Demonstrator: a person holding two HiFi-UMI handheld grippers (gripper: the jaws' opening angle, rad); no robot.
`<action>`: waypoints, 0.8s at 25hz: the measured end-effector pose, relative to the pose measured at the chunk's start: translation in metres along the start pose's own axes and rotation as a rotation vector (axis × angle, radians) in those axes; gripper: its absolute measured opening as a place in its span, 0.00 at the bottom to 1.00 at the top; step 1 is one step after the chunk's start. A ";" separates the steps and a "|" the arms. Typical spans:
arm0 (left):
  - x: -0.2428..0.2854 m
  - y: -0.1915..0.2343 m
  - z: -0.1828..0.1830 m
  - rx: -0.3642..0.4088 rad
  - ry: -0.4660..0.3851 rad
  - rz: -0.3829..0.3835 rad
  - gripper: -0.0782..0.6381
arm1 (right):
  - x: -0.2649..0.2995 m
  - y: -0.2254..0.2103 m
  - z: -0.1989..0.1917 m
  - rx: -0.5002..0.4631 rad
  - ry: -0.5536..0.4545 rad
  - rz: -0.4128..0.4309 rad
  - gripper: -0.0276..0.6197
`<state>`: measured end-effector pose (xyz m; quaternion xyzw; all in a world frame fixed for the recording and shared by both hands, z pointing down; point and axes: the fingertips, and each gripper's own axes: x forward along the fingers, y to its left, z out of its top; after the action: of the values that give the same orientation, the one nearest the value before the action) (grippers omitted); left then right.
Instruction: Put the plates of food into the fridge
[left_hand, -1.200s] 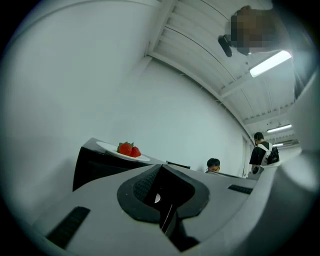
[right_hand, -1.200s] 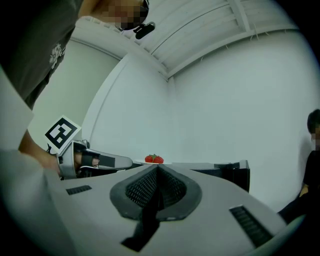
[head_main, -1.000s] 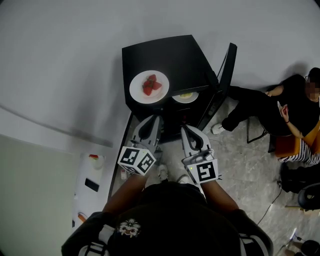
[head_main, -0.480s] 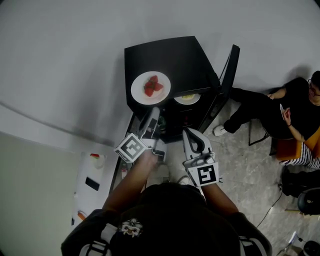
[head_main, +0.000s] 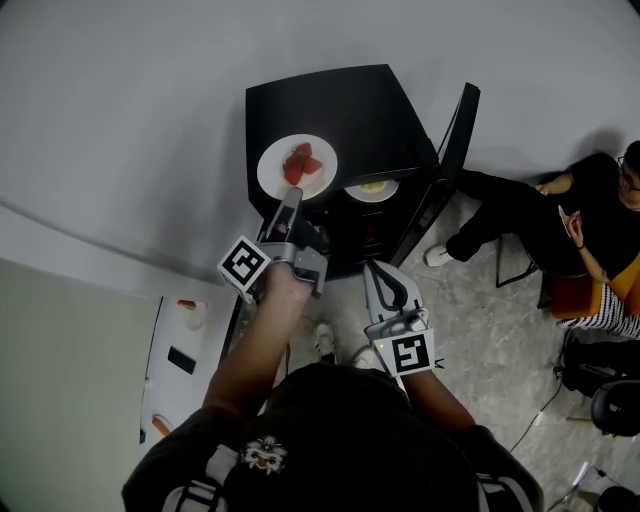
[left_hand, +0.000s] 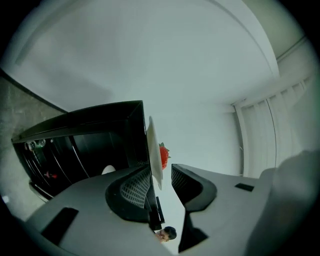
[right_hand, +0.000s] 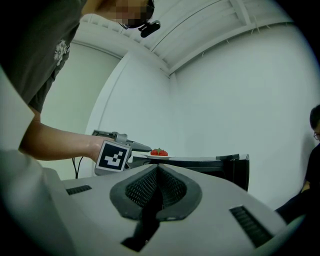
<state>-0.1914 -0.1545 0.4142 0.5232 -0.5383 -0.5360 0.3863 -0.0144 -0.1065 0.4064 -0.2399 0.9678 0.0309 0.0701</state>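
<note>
since a second ago the left gripper (head_main: 288, 200) has rolled onto its side and gone from beside the right gripper (head_main: 376, 270) up to the plate of strawberries (head_main: 272, 172). its jaws have just opened from shut, then eased in slightly. they stand wide apart, with the plate's near rim between them and a gap showing on one side. the plate sits on top of the black mini fridge (head_main: 350, 105), at 12 o'clock from the left gripper. the right gripper's jaws are pressed together on nothing. a second plate (head_main: 372, 190) lies inside the fridge, at 4 o'clock from the strawberries.
</note>
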 end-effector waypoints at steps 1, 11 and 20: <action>0.001 0.001 0.001 -0.021 -0.004 0.008 0.30 | -0.002 0.001 -0.001 0.003 0.002 -0.002 0.08; -0.004 0.007 0.010 -0.061 -0.017 0.044 0.18 | -0.008 0.000 0.002 -0.009 0.004 -0.021 0.08; -0.024 0.000 -0.002 -0.044 0.012 0.014 0.16 | -0.019 0.004 0.001 -0.024 0.008 -0.025 0.08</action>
<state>-0.1853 -0.1313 0.4180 0.5140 -0.5277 -0.5418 0.4046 0.0001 -0.0941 0.4079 -0.2530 0.9645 0.0403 0.0636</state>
